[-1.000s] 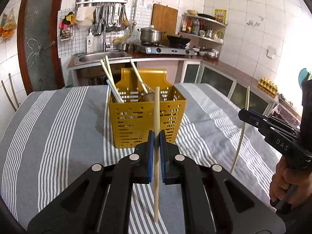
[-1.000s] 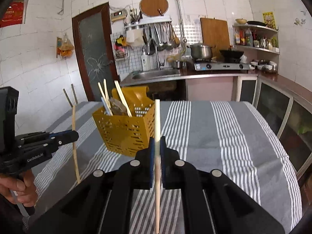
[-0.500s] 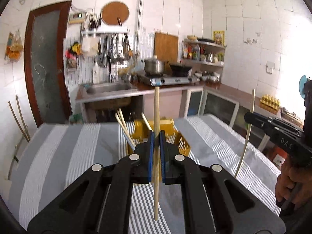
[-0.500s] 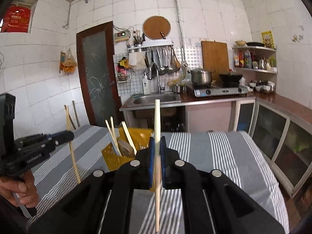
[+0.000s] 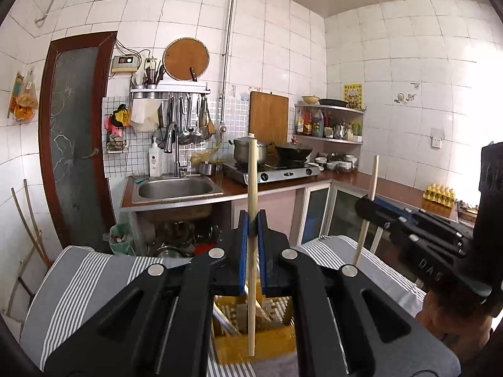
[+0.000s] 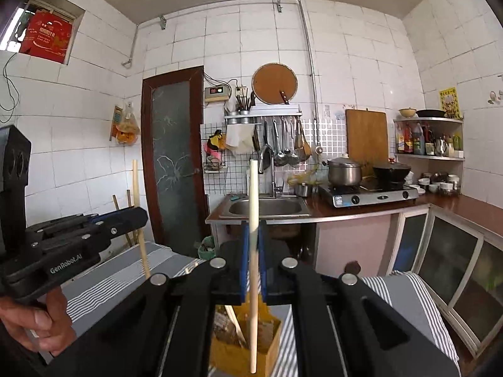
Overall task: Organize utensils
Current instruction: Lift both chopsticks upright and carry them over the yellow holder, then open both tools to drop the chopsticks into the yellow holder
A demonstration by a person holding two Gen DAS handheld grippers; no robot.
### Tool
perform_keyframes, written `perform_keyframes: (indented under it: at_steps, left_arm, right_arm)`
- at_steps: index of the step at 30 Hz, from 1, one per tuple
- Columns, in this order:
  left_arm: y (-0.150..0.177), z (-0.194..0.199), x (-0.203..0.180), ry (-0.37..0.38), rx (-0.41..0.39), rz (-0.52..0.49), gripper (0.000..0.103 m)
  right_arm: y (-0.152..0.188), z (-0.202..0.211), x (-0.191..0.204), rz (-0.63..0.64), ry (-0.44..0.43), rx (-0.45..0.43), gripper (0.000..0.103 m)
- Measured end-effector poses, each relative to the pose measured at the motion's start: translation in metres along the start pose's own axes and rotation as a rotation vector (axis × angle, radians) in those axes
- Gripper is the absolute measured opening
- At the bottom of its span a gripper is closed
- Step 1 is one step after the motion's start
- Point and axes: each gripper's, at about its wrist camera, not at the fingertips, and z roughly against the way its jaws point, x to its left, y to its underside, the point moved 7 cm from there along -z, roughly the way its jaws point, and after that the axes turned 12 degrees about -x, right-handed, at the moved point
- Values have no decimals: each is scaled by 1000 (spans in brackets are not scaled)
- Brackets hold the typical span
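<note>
In the left wrist view, a chopstick (image 5: 251, 251) is being clamped upright in the left gripper (image 5: 251, 229), its jaws closed narrow on the shaft at frame centre. A second ago the yellow utensil basket (image 5: 251, 342) was filling the middle of the frame; now it is being seen only at the bottom edge, behind the gripper body, with the chopstick tip hanging above its open top. The striped cloth on the counter (image 5: 78, 282) has dropped to the lower left. At right, the right gripper (image 5: 366, 202) is being held level, closed on a second chopstick (image 5: 367, 213).

In the right wrist view, the same rise is being shown. The right gripper (image 6: 253, 242) is being kept shut on its chopstick (image 6: 253, 251) at frame centre, and the basket (image 6: 239, 355), earlier at mid-left, is now sitting low under the tip. At left, the left gripper (image 6: 138, 216) is being gripped by a hand (image 6: 34, 323), its chopstick (image 6: 140, 216) pinched.

Both sticks are judged to have been lifted clear above the rim, so lowering them into a compartment is likely next.
</note>
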Motion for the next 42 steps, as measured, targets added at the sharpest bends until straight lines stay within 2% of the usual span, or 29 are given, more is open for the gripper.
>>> perform_keyframes:
  at_steps: [7, 10, 20, 28, 40, 41, 42]
  left_arm:
    - [11, -29, 21, -27, -25, 13, 5]
    - [19, -43, 36, -39, -29, 55, 5]
    - [48, -67, 42, -19, 24, 87, 5]
    - [65, -80, 47, -50, 69, 74, 5]
    - [86, -94, 55, -57, 156, 92, 6]
    - [86, -94, 56, -53, 162, 96, 19]
    - [85, -93, 58, -60, 156, 109, 44]
  right_arm:
    - [10, -28, -1, -5, -16, -53, 6]
    - [20, -37, -1, 5, -12, -68, 6]
    - [47, -55, -4, 3, -13, -4, 6]
    - [61, -62, -10, -16, -10, 47, 6]
    - [77, -70, -18, -60, -20, 124, 8]
    - [77, -70, -20, -65, -15, 125, 19]
    - [75, -68, -22, -73, -3, 110, 44]
